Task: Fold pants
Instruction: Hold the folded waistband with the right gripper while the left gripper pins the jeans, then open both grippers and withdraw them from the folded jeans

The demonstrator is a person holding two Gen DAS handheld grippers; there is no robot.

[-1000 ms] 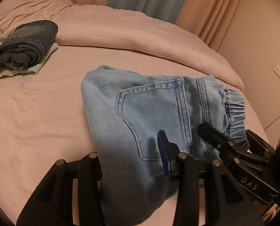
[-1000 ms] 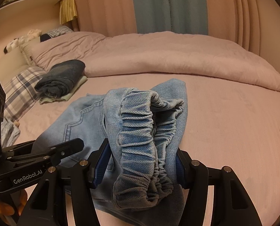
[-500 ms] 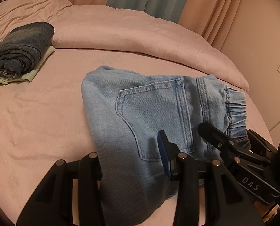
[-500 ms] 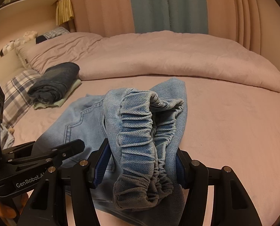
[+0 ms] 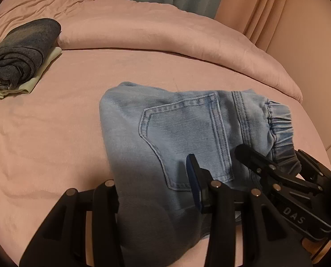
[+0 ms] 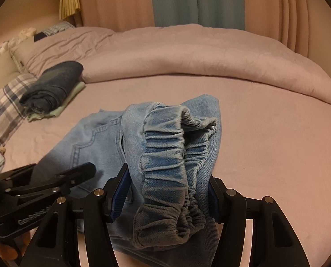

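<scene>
Closest to you, your right gripper [image 6: 165, 198] pinches the bunched stretchy waistband of the soft light-blue denim pants [image 6: 165, 155] between its blue pads. Your left gripper [image 5: 156, 191] squeezes the folded cloth near the stitched back pocket, though one pad is hidden, so that hold is likely, not sure. The pants lie doubled over on the smooth pink bed sheet [image 5: 54, 144]. Farther off sits a rolled dark-blue garment [image 5: 20, 53] on pale green folded cloth [image 5: 31, 84]. Behind them lie a puffy pink quilt [image 6: 187, 53] and pink and teal curtains [image 6: 196, 0].
</scene>
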